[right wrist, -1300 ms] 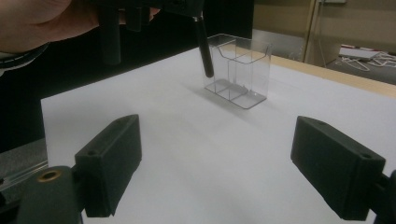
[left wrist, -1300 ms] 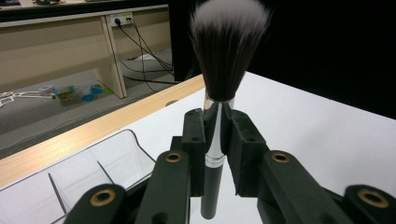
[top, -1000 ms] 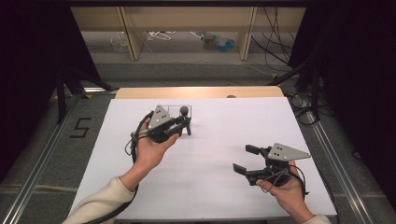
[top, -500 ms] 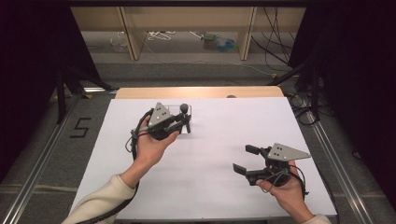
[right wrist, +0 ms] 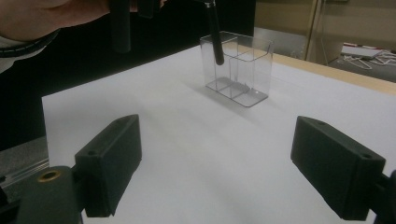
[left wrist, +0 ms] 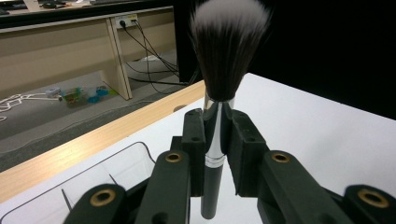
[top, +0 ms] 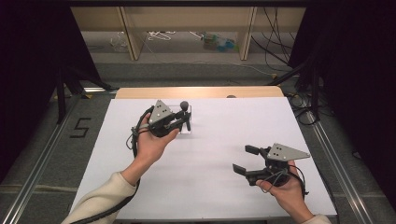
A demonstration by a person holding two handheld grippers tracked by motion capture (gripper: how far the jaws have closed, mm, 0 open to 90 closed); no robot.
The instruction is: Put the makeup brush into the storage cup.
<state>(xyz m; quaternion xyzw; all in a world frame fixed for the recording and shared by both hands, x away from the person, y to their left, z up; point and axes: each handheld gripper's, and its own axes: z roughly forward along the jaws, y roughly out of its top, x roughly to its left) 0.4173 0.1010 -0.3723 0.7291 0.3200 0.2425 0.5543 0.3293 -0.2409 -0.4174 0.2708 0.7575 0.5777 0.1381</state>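
Here, a makeup brush [left wrist: 218, 93] stands upright, bristles up, clamped at its silver ferrule between the jaws of the left tongs [left wrist: 218, 144], held above the far left part of the white table [top: 210, 186]. Its black handle hangs at the rim of a clear divided organizer [right wrist: 238, 70] standing on the table just beside it. The right tongs [right wrist: 215, 158] hover near the right front edge, jaws spread wide and empty.

Black grippers [top: 184, 120], grey triangular plates, brass screw eyelets, black cables; cream sleeves [top: 100, 203].
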